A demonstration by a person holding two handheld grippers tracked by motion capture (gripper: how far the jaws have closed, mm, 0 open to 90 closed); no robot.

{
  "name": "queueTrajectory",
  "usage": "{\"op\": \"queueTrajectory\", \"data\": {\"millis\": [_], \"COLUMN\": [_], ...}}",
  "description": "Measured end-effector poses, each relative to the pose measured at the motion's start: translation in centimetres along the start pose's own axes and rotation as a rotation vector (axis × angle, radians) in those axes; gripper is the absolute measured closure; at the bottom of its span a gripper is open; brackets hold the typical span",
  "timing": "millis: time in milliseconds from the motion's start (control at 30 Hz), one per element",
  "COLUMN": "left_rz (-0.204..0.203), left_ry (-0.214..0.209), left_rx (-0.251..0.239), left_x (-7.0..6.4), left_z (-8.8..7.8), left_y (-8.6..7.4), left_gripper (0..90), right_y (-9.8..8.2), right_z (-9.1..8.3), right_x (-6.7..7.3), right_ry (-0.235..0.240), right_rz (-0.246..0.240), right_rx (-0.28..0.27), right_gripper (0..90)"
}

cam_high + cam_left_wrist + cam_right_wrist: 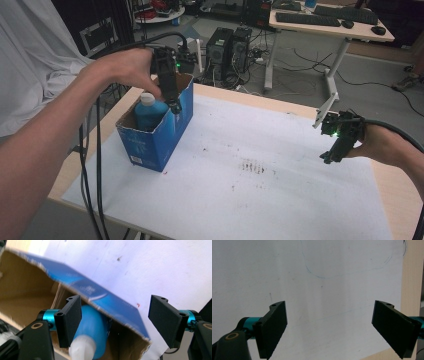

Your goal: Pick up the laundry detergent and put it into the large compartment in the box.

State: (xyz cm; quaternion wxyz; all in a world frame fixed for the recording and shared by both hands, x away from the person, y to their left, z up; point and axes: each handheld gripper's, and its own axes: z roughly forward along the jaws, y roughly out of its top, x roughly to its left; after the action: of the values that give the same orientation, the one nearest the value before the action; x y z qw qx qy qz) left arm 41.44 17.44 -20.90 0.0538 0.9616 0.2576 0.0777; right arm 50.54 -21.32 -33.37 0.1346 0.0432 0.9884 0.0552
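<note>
Left gripper view: our left hand-held gripper (pixel 115 323) is spread over the bottle (pixel 93 332); we centre it before pinching.

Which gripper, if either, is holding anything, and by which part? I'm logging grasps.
Neither. The left gripper is open above the blue plastic bottle in the blue cardboard box; the right gripper is open over the white sheet.
</note>
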Motion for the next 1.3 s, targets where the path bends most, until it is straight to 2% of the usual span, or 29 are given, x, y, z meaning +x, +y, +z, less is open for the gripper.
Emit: {"op": "queueTrajectory", "data": {"millis": [67,167,267,367,500,833,933,1033,1167,1300], "left_rz": [0.041,0.071,0.136,0.201,0.267,0.367,0.377,0.398,0.405,0.415], "left_ry": [0.001,0.006,0.013,-0.001,-0.002,-0.038,-0.047,-0.054,-0.053,-0.082], "left_rx": [-0.014,-0.031,-0.046,-0.044,-0.037,-0.028,-0.033,-0.018,-0.01,-0.007], "left_x": [-0.9,-1.9,-3.0,-4.1,-5.5,-8.2,-8.6,-9.3,-9.8,-10.3], "left_z": [-0.4,-0.6,-0.7,-0.4,0.4,3.5,4.3,5.8,7.3,8.8], "left_y": [1.1,2.0,2.8,3.6,4.7,7.2,7.5,8.0,8.3,8.5], "left_gripper": [27.0,24.6,21.0,20.5,20.4,20.4,20.4,20.5,20.4,20.5], "right_y": [0.0,0.1,0.1,0.2,0.3,0.6,0.6,0.7,0.9,1.0], "right_z": [-0.1,-0.1,-0.2,-0.3,-0.4,-0.6,-0.6,-0.7,-0.8,-1.0], "right_x": [0.0,0.1,0.1,0.1,0.2,0.4,0.4,0.5,0.6,0.6], "right_ry": [0.002,0.0,0.002,0.001,0.001,-0.003,-0.002,-0.005,-0.007,-0.008], "right_rz": [-0.001,0.0,-0.002,0.005,0.006,0.009,0.003,0.006,0.001,0.005], "right_rx": [0.001,-0.002,0.0,0.001,-0.003,0.003,0.0,0.001,0.003,-0.003], "right_gripper": [12.1,12.1,12.1,12.1,12.1,12.1,12.1,12.1,12.1,12.1]}}
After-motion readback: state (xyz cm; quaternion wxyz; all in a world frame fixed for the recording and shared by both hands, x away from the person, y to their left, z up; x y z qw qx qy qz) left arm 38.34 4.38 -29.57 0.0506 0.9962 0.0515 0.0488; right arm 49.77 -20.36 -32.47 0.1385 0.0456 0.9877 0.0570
